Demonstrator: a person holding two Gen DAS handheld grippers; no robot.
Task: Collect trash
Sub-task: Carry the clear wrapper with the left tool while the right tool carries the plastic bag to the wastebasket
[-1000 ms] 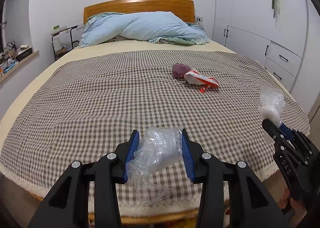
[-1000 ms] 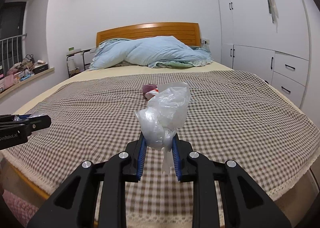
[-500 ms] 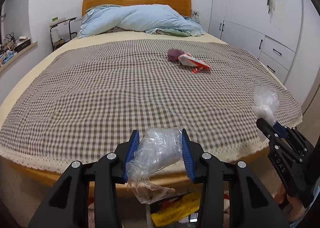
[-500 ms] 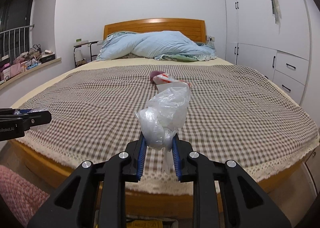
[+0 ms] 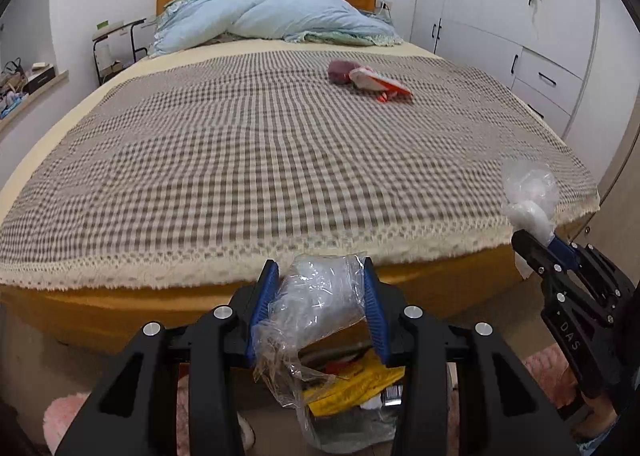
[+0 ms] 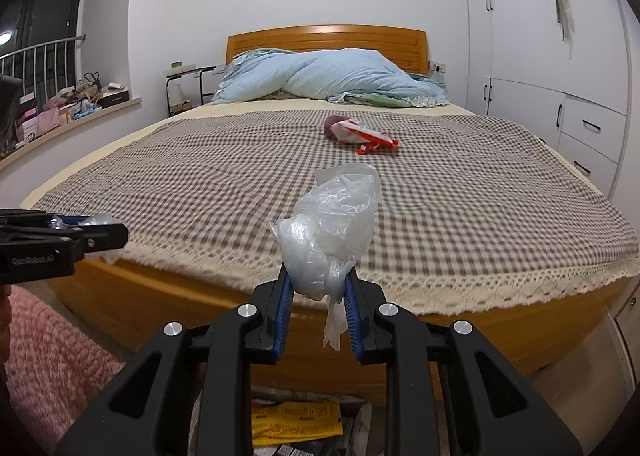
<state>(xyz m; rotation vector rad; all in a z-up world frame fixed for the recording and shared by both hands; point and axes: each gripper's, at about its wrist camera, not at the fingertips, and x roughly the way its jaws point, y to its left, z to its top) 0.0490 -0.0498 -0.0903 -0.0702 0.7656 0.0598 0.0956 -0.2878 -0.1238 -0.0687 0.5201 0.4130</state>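
Observation:
My left gripper (image 5: 319, 288) is shut on a crumpled clear plastic wrapper (image 5: 320, 296), whose loose tail hangs below the fingers. My right gripper (image 6: 316, 288) is shut on a scrunched whitish plastic bag (image 6: 332, 228) that sticks up above its blue pads; the same bag (image 5: 528, 195) shows at the right of the left wrist view. Both grippers hover off the foot of the bed, above a trash bin (image 6: 296, 424) holding a yellow packet (image 5: 352, 384). On the checked bedspread (image 5: 248, 143) lie a red-and-white snack wrapper (image 6: 364, 135) and a maroon lump (image 6: 331, 124).
The wooden bed frame (image 5: 120, 308) runs across in front of both grippers. A pink fluffy rug (image 6: 48, 356) lies on the floor at left. White wardrobe and drawers (image 6: 560, 95) line the right wall. A blue duvet (image 6: 332, 75) is heaped at the headboard.
Both grippers have drawn back from over the bed and sunk, still holding their plastic. The bed's foot edge and the trash bin below have come into view.

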